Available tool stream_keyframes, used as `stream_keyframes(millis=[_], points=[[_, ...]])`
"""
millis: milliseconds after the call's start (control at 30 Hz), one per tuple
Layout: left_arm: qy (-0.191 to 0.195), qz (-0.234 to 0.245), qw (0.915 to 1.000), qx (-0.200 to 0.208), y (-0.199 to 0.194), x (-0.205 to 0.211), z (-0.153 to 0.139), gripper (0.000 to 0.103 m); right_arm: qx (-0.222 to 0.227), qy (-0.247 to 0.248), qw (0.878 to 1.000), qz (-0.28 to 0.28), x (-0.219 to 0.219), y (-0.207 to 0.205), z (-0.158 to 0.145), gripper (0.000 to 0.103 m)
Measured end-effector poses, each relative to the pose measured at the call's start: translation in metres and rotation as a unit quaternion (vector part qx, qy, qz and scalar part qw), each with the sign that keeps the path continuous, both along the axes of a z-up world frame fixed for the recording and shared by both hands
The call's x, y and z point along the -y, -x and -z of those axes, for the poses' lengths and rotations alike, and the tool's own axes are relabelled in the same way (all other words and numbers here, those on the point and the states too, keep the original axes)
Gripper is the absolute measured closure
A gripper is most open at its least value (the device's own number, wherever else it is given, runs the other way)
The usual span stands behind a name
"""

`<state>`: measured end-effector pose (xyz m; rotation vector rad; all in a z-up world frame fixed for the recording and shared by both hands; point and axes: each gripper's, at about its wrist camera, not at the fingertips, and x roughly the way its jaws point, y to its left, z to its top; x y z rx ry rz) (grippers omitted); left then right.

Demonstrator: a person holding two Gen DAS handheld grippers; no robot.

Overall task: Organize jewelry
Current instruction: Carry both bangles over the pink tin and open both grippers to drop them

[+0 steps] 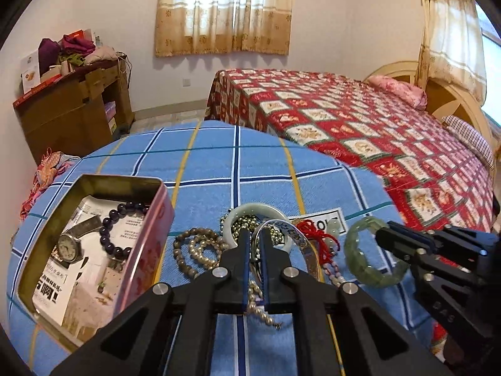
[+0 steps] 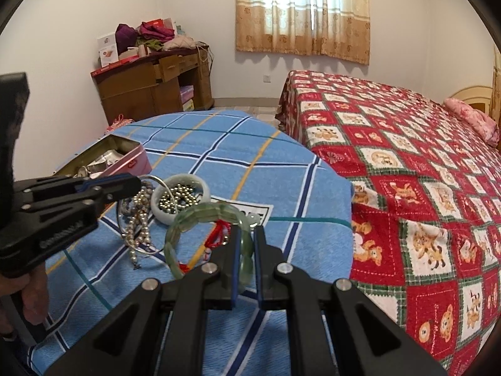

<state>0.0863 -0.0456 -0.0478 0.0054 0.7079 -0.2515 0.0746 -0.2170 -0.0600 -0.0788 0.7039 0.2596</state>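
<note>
A pile of jewelry lies on the blue plaid cloth [image 1: 219, 163]: a white jade bangle [image 1: 250, 210], a silver bangle [image 1: 308, 244], pearl strands [image 1: 200, 250], a red cord charm [image 1: 319, 238]. My left gripper [image 1: 255, 235] is shut on the silver bangle and a strand with it; in the right wrist view [image 2: 131, 185] its tips rest over the pile. My right gripper [image 2: 247, 235] is shut on a green jade bracelet [image 2: 200, 216], held tilted above the cloth, also seen in the left wrist view [image 1: 369, 253]. An open pink tin [image 1: 94, 244] holds a watch [image 1: 69, 246] and a dark bead bracelet [image 1: 116, 228].
A bed with a red patterned quilt [image 1: 375, 131] stands to the right of the table. A wooden desk [image 1: 72, 106] piled with clothes and boxes stands at the far left wall. The tin also shows in the right wrist view [image 2: 125, 156].
</note>
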Motion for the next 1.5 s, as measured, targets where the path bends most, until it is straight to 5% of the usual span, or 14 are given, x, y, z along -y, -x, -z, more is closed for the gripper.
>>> stream_keyframes(millis=[600,1500], points=[[0.022,-0.037,0.9984,0.037,0.041,-0.051,-0.032,0.098,0.025,0.007,0.999,-0.037,-0.037,0.013,-0.022,0.094],[0.033,-0.105,0.9929,0.045,0.042,-0.112,-0.037,0.098,0.037,0.02,0.993,-0.111,-0.107,0.002,-0.033,0.094]])
